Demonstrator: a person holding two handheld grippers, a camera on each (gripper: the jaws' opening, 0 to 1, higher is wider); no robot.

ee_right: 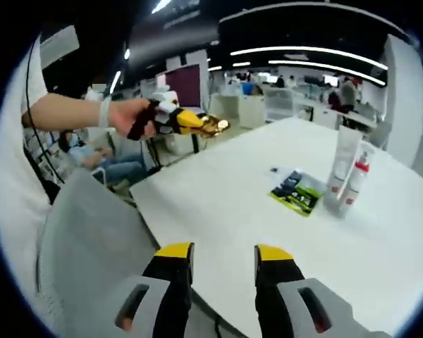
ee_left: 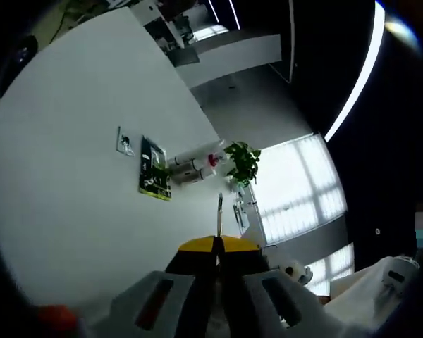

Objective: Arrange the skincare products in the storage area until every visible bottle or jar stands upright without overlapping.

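1. In the left gripper view the left gripper (ee_left: 217,243) rises from the bottom with its yellow-tipped jaws pressed together; a thin blade-like sliver sticks up from the seam between them, too slim to identify.
2. The view is strongly rolled, so the white table (ee_left: 70,162) fills the left side. On it, well beyond the jaws, lie a small grey card (ee_left: 125,143) and a dark green-and-black packet (ee_left: 154,168).
3. Just beside the packet stand the skincare bottles (ee_left: 194,163), a white tube and a red-capped one close together; their labels are too small to read. A potted plant (ee_left: 243,162) sits past them near bright windows.
4. In the right gripper view the right gripper (ee_right: 223,259) has its jaws apart, holding nothing, above the table's (ee_right: 218,190) near edge.
5. A hand (ee_right: 130,116) at upper left holds the other gripper up off the table; whether anything shiny at its tip is gripped is unclear.
6. The bottles (ee_right: 347,169) stand upright at right, beside the flat packet (ee_right: 295,191). People sit blurred in the background.
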